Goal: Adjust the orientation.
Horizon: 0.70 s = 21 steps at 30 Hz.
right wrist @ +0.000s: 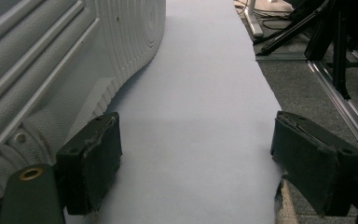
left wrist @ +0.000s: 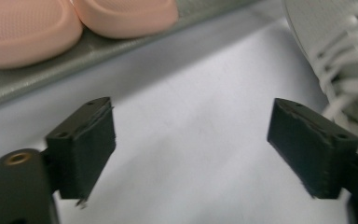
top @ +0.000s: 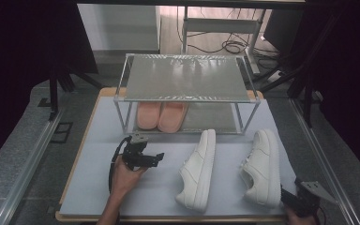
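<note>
With jaws spread wide and nothing between them, left gripper (top: 143, 157) hovering low over bare worktop (top: 159, 187), held in a hand (top: 122, 177) reaching in from the near edge. Just to its right, left white sneaker (top: 198, 169) lying toe toward the rack, laces close to one jaw in the left gripper view but not touching. Right gripper (top: 302, 199) at the near right corner, jaws likewise wide apart and holding nothing, one jaw just beside the ribbed sole of right white sneaker (top: 262, 166), contact hard to judge. Farther back, metal shoe rack (top: 185, 96) with pink slippers (top: 161, 116) already side by side on the lower shelf, left half. Judged roughly half done: slippers stored, both sneakers on the worktop ungrasped, room free beside the slippers and across the top shelf.
</note>
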Each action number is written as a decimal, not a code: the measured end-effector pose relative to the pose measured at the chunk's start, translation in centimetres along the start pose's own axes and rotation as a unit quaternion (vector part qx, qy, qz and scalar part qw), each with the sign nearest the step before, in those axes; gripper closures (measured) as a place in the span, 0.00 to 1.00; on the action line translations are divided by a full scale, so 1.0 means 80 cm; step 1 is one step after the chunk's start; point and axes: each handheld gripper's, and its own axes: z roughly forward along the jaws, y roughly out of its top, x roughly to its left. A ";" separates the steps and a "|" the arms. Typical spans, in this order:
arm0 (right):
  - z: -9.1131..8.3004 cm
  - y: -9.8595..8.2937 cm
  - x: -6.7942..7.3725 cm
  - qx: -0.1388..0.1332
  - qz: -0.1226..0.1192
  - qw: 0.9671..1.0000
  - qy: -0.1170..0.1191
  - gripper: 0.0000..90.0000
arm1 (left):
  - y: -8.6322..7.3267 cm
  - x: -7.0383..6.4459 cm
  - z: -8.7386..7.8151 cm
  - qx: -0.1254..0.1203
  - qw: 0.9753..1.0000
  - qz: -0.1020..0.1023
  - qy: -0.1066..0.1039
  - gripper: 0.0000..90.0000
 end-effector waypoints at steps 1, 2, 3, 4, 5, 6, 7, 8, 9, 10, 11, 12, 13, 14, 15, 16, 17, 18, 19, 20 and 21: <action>0.000 0.000 0.000 0.000 0.000 1.000 0.000 0.18 | 0.000 0.000 0.000 0.000 1.000 0.000 0.000 0.15; 0.000 0.000 0.000 0.000 0.000 1.000 0.000 0.18 | -0.006 -0.002 -0.005 0.004 1.000 0.005 0.005 0.14; 0.000 0.000 0.000 0.000 0.000 1.000 0.000 0.18 | -0.009 -0.003 -0.007 0.006 1.000 0.006 0.008 0.13; 0.000 0.000 0.000 0.000 0.000 1.000 0.000 0.18 | -0.012 -0.003 -0.010 0.007 1.000 0.005 0.010 0.13; 0.000 0.000 0.000 0.000 0.000 1.000 0.000 0.18 | -0.012 -0.003 -0.010 0.007 1.000 0.005 0.010 0.13; 0.000 0.000 0.000 0.000 0.000 1.000 0.000 0.18 | -0.019 -0.003 -0.016 0.006 1.000 0.001 0.015 0.13; 0.000 0.000 0.000 0.000 0.000 1.000 0.000 0.18 | -0.022 -0.002 -0.019 0.005 1.000 -0.002 0.017 0.13; 0.000 0.000 0.000 0.000 0.000 1.000 0.000 0.18 | -0.026 -0.001 -0.022 0.004 1.000 -0.004 0.018 0.13; 0.000 0.000 0.000 0.000 0.000 1.000 0.000 0.18 | -0.031 0.000 -0.024 0.004 1.000 -0.007 0.017 0.13; 0.000 0.000 0.000 0.000 0.000 1.000 0.000 0.18 | -0.035 0.000 -0.026 0.006 1.000 -0.007 0.018 0.13; 0.000 0.000 0.000 0.000 0.000 1.000 0.000 0.18 | -0.035 0.000 -0.026 0.006 1.000 -0.007 0.018 0.13; 0.000 0.000 0.000 0.000 0.000 1.000 0.000 0.18 | -0.044 0.001 -0.028 0.013 1.000 -0.007 0.023 0.13; 0.000 0.000 0.000 0.000 0.000 1.000 0.000 0.18 | -0.044 0.001 -0.028 0.013 1.000 -0.007 0.023 0.13; 0.000 0.000 0.000 0.000 0.000 1.000 0.000 0.18 | -0.048 0.001 -0.029 0.017 1.000 -0.005 0.025 0.13; 0.000 0.000 0.000 0.000 0.000 1.000 0.000 0.18 | -0.053 0.001 -0.031 0.020 0.999 -0.003 0.030 0.13; 0.000 0.000 0.000 0.000 0.000 1.000 0.000 0.18 | -0.059 0.001 -0.032 0.024 0.999 0.003 0.038 0.13; 0.000 0.000 0.000 0.000 0.000 1.000 0.000 0.18 | -0.059 0.001 -0.032 0.024 0.999 0.003 0.038 0.13; 0.000 0.000 0.000 0.000 0.000 1.000 0.000 0.18 | -0.067 0.000 -0.034 0.029 0.998 0.009 0.046 0.13; 0.000 0.000 0.000 0.000 0.000 1.000 0.000 0.18 | -0.067 0.000 -0.034 0.029 0.998 0.009 0.046 0.13; 0.000 0.000 0.000 0.000 0.000 1.000 0.000 0.18 | -0.074 0.000 -0.033 0.036 0.998 0.013 0.055 0.13; 0.000 0.000 0.000 0.000 0.000 1.000 0.000 0.18 | -0.074 0.000 -0.033 0.036 0.998 0.013 0.055 0.13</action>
